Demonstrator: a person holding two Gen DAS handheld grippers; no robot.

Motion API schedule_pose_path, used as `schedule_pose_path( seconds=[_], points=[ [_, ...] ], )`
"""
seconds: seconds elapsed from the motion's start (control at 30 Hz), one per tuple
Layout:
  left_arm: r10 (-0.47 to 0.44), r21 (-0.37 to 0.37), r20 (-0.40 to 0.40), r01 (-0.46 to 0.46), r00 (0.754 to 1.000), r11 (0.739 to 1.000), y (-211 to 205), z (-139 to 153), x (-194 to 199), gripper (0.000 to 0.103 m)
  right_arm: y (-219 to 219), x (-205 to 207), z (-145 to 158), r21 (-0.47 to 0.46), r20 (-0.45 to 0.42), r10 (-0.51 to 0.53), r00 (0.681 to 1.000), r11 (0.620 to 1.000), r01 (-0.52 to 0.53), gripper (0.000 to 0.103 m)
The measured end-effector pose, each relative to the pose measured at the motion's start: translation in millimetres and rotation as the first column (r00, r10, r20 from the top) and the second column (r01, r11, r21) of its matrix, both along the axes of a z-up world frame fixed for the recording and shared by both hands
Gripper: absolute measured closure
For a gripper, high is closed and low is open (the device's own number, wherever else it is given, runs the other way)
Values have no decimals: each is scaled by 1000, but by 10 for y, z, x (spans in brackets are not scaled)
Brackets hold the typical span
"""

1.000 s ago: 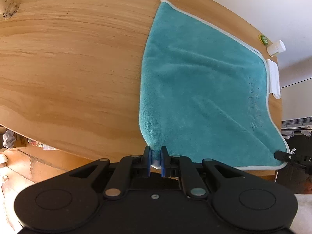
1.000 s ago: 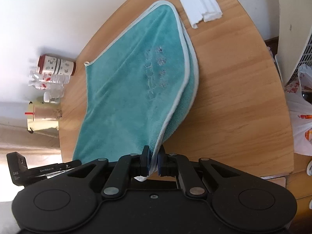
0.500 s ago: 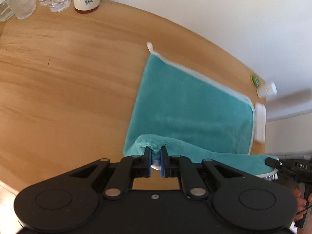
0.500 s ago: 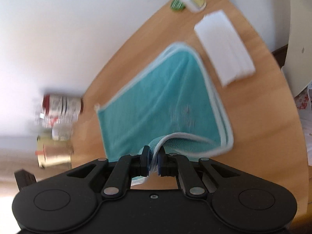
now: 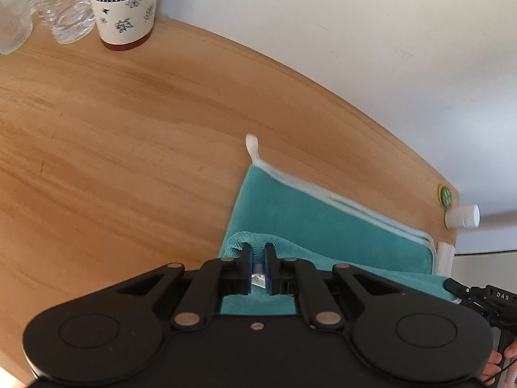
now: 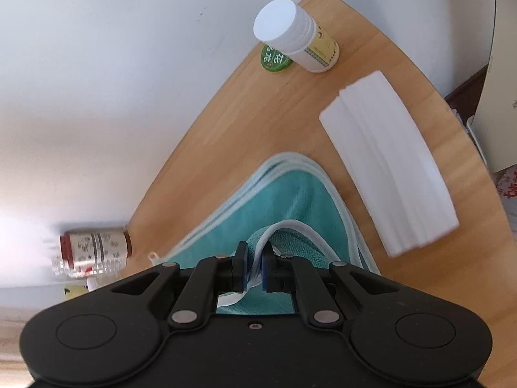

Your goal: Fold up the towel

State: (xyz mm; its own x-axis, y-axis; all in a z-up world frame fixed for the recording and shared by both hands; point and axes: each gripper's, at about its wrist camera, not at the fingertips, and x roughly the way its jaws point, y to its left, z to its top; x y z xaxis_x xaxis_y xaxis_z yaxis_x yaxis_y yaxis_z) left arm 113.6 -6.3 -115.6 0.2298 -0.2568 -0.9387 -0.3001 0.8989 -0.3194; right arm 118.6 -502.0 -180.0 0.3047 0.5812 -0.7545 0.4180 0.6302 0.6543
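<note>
A teal towel (image 5: 323, 226) with white edging lies on the round wooden table (image 5: 129, 145), its hanging loop at the far left corner. My left gripper (image 5: 257, 252) is shut on a lifted near corner of the towel, carried over the flat layer toward the far edge. In the right wrist view the towel (image 6: 290, 200) shows doubled edges, and my right gripper (image 6: 254, 252) is shut on its other lifted corner with the white trim between the pads. The right gripper also shows at the lower right of the left wrist view.
A patterned paper cup (image 5: 124, 6) and clear plastic bottles (image 5: 64, 9) stand at the far left. A white-capped bottle (image 6: 297, 37), a green lid (image 6: 274, 59) and a folded white cloth (image 6: 391, 161) sit by the far right edge. The wall is close behind.
Both grippers have lifted the near edge of the towel off the table and carried it forward over the rest, toward the far edge. The flat part in view has shrunk.
</note>
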Motion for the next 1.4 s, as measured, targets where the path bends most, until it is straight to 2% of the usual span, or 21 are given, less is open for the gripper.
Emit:
schedule_pose_path(
  seconds=[0.17, 0.23, 0.33, 0.37, 0.4, 0.47, 0.57, 0.67, 0.7, 0.73, 0.77, 0.87, 0.93, 1.0, 1.07, 1.13, 1.17, 1.3, 1.37, 1.4],
  points=[
    [-5, 15, 15, 5, 1000, 1000, -25, -95, 178, 97, 26, 182, -64, -28, 13, -5, 1000, 1000, 5, 95],
    [-22, 31, 14, 21, 1000, 999, -50, -152, 258, 96, 51, 243, -101, -54, 23, -10, 1000, 998, 11, 91],
    [-21, 79, 36, 19, 999, 997, -89, -185, 314, 90, 100, 293, -81, -115, 60, 4, 998, 993, 3, 87],
    [-22, 116, 57, 16, 998, 993, -108, -182, 330, 85, 117, 309, -68, -136, 74, 10, 997, 991, 0, 81],
    [-16, 161, 73, 4, 997, 987, -122, -167, 344, 71, 121, 323, -37, -154, 91, 11, 996, 988, 4, 69],
    [-13, 187, 107, -7, 994, 982, -123, -114, 358, 53, 117, 338, 81, -211, 124, 23, 992, 977, 3, 57],
    [-41, 182, 174, 9, 984, 983, -99, 1, 356, 51, 148, 325, 334, -313, 183, 110, 977, 948, -49, 56],
    [-113, 233, 245, 54, 963, 971, -84, 143, 321, 43, 312, 251, 536, -439, 220, 294, 930, 881, -175, 56],
    [-151, 256, 264, 82, 953, 963, -96, 167, 295, 40, 395, 220, 564, -492, 219, 361, 907, 843, -217, 56],
    [-185, 276, 280, 106, 942, 955, -110, 182, 268, 39, 493, 186, 576, -553, 215, 434, 875, 792, -257, 56],
    [-246, 303, 308, 151, 919, 941, -138, 193, 218, 39, 589, 153, 578, -610, 206, 500, 841, 738, -289, 56],
    [-382, 344, 350, 261, 855, 902, -210, 169, 141, 39, 918, 78, 461, -751, 139, 708, 693, 531, -392, 56],
    [-492, 377, 351, 360, 797, 853, -270, 107, 98, 39, 999, 101, 368, -776, 102, 752, 651, 469, -422, 56],
    [-569, 399, 340, 433, 749, 808, -305, 54, 84, 39, 1035, 143, 276, -777, 79, 784, 616, 436, -455, 56],
    [-609, 406, 338, 473, 717, 782, -315, 30, 75, 39, 1061, 187, 190, -776, 53, 807, 589, 404, -484, 59],
    [-648, 408, 337, 515, 683, 754, -320, 9, 57, 39, 1056, 230, 152, -754, 48, 812, 582, 412, -512, 81],
    [-665, 404, 333, 537, 668, 741, -320, -16, 56, 39, 1050, 251, 139, -740, 50, 813, 580, 420, -526, 99],
    [-707, 394, 288, 593, 646, 702, -368, -204, 110, 39, 936, 255, 195, -743, 127, 782, 610, 483, -464, 100],
    [-713, 394, 283, 600, 641, 696, -399, -247, 116, 39, 820, 273, 235, -736, 178, 723, 668, 548, -397, 100],
    [-713, 396, 282, 599, 642, 696, -416, -270, 124, 39, 776, 301, 215, -738, 188, 702, 687, 562, -373, 100]
  ],
)
